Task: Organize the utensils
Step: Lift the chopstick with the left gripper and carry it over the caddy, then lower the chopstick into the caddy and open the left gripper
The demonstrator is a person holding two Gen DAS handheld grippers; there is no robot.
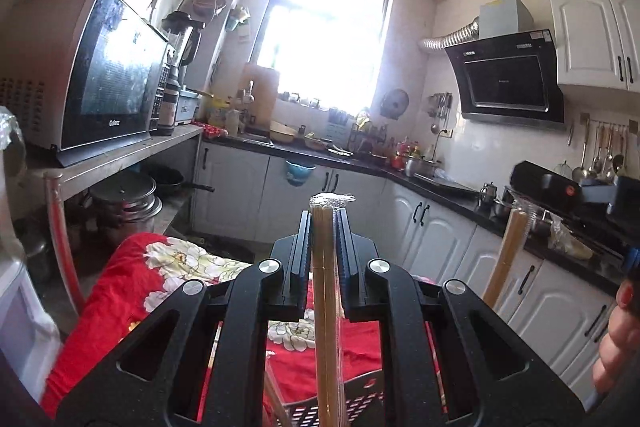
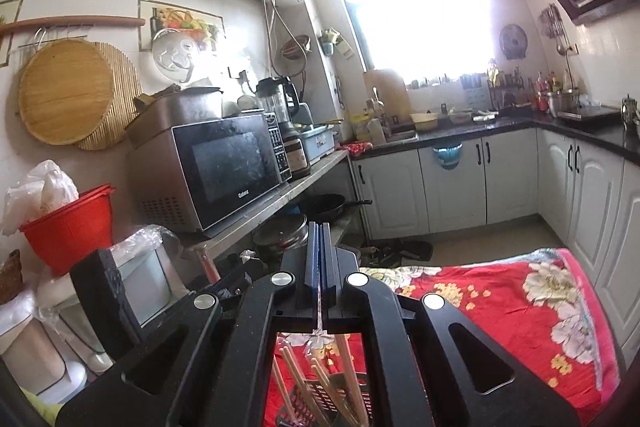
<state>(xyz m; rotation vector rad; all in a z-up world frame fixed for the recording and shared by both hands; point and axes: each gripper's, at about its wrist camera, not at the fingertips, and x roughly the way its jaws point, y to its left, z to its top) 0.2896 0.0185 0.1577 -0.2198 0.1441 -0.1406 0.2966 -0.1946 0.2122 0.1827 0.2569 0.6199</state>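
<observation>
**Both grippers loaded, holder partly filled**

Your left gripper [image 1: 325, 215] is clamped on a wrapped pair of chopsticks [image 1: 326, 287], which runs up between the jaws and pokes out past the tips at 12 o'clock, its clear wrap bunched at the top. Your right gripper [image 2: 319, 259] has its jaws pressed together on a thin strip of clear wrapper [image 2: 319, 323]; that wrapper hangs below the jaws, and whether chopsticks still sit inside it is hard to tell.

The dark slotted holder [image 2: 320, 397] stands on the red floral cloth [image 2: 500, 307] at 6 o'clock in both views. Several loose sticks [image 2: 298, 379] already lean in it, fanned out and tilted, so part of the sorting looks done. In the left view another wrapped pair [image 1: 505, 255] rises at 3 o'clock, beside your hand [image 1: 618, 347].

What looks left: get the held pair out of its wrap and into the holder, and deal with the wrapper.
</observation>
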